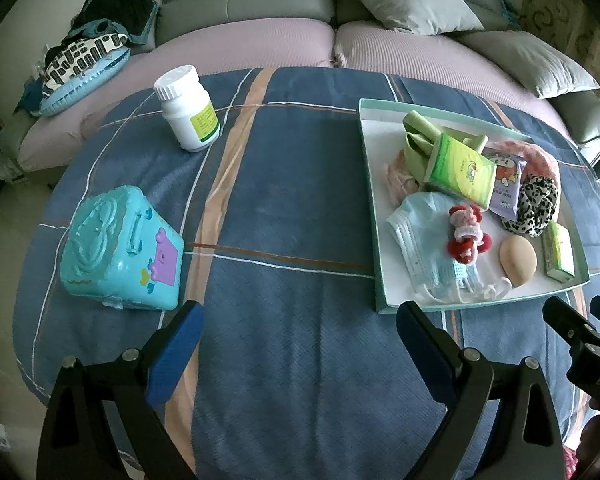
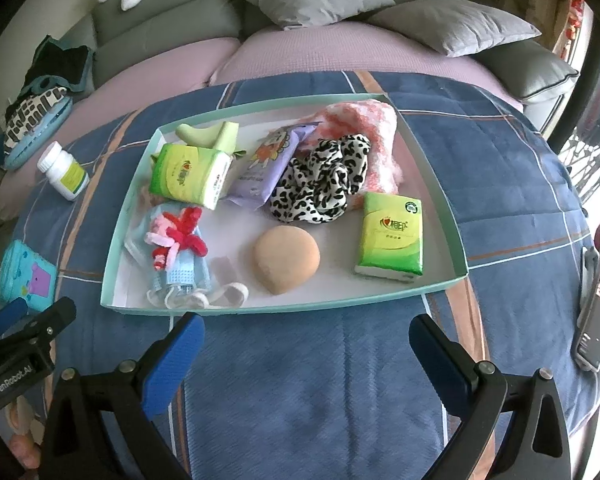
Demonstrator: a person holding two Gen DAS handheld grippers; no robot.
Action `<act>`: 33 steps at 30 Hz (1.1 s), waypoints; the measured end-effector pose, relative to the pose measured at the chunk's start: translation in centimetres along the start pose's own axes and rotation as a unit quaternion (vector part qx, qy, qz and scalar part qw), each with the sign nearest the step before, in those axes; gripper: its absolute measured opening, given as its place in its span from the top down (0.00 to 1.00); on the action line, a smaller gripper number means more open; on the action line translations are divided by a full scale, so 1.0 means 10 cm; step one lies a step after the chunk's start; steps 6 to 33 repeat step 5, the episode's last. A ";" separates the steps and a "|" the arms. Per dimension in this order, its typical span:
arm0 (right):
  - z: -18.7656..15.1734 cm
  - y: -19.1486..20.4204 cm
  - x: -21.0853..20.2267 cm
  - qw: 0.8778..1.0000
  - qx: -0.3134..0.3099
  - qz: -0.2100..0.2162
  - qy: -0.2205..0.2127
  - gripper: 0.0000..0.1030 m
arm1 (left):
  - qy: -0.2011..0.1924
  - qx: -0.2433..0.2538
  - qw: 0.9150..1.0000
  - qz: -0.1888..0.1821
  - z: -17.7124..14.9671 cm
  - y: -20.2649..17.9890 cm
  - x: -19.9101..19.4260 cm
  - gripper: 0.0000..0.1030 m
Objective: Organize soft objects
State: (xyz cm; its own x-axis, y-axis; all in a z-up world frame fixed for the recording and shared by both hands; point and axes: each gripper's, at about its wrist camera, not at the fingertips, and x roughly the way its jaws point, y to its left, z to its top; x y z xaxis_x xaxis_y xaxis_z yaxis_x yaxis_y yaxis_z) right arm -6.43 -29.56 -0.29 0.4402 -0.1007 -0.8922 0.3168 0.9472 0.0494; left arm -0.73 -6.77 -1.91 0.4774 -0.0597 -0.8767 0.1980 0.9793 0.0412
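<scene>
Both grippers empty, fingers spread wide: left gripper (image 1: 300,340) over bare quilt, right gripper (image 2: 306,344) just short of the shallow teal-rimmed white tray (image 2: 284,306). Soft items lie inside it. The peach teardrop makeup sponge (image 2: 286,261) looks light, compressible, unlikely to slip; pinch across its broad middle.

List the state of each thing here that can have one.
Left claw: open, empty.
Right claw: open, empty.
Pill bottle: upright, cap on.
Toy case: closed.
Tray: filled with soft things.
Tissue pack: flat, sealed.
Phone: screen lit.
</scene>
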 end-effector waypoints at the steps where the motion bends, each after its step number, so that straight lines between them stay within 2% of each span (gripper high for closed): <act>1: 0.00 -0.01 0.00 1.000 0.001 0.000 -0.001 0.00 | -0.003 0.001 1.000 0.000 0.00 0.00 -0.01 0.06; 33: 0.01 -0.02 -0.01 1.000 0.004 0.000 -0.002 0.00 | -0.008 0.004 1.000 0.001 -0.01 -0.01 -0.02 0.06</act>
